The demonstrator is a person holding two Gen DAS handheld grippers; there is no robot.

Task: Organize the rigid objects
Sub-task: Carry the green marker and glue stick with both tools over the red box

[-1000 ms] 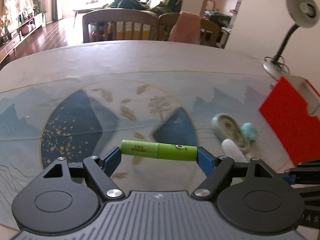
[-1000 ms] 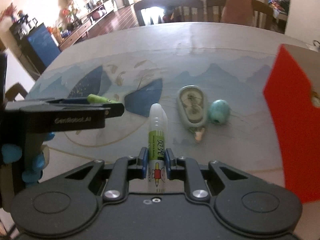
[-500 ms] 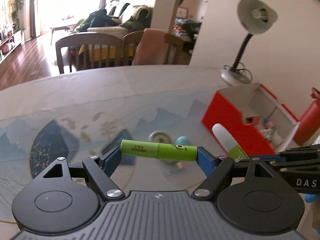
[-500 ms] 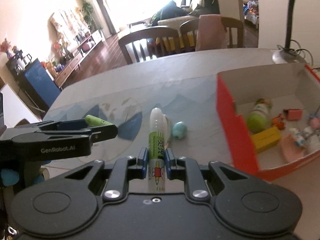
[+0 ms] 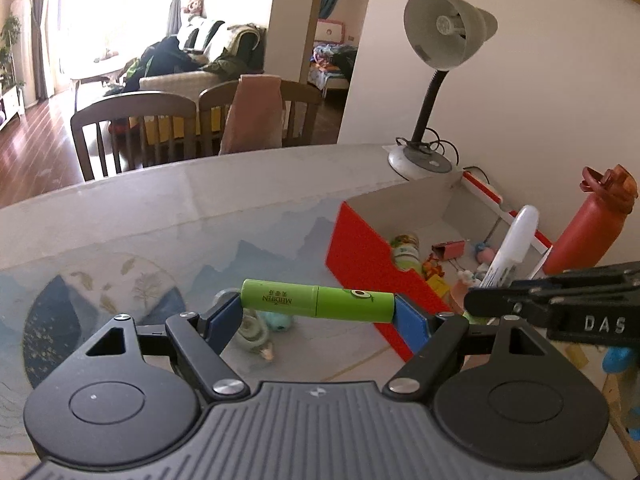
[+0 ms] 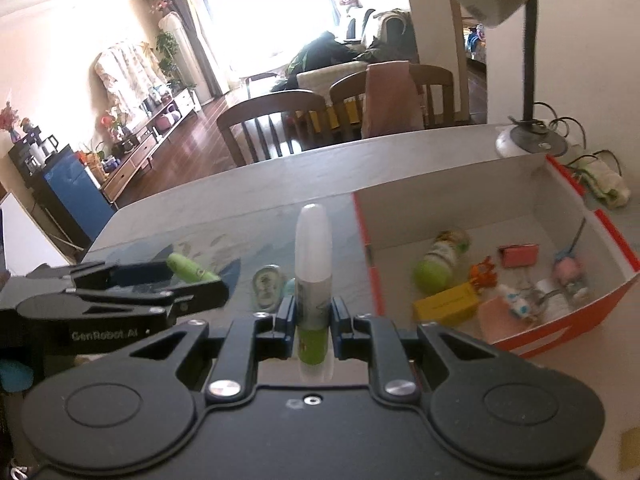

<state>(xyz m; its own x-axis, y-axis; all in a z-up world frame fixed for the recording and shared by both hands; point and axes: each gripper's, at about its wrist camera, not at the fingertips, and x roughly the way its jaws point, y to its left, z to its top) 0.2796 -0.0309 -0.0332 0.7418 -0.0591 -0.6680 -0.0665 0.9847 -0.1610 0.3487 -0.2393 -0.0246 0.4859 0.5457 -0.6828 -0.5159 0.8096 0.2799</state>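
Observation:
My left gripper (image 5: 318, 308) is shut on a green tube (image 5: 316, 300), held crosswise end to end between its blue pads, above the table. My right gripper (image 6: 313, 316) is shut on a glue bottle (image 6: 313, 252) with a white cap and green label, standing upright between the pads. The red cardboard box (image 6: 374, 276) with a white inside lies to the right in both views, holding several small items. In the left wrist view the glue bottle (image 5: 514, 240) shows above the box (image 5: 360, 256). In the right wrist view the green tube (image 6: 188, 267) hangs at the left.
A grey tape dispenser (image 6: 266, 286) and a teal egg-shaped object (image 5: 280, 319) lie on the patterned table mat left of the box. A desk lamp (image 5: 436, 80) stands behind the box, a red water bottle (image 5: 588, 228) to its right. Chairs (image 5: 136, 128) line the far table edge.
Both grippers rose and swung right with their loads; the red box, first seen only as a side wall at the right edge, now shows its open inside closer to the middle.

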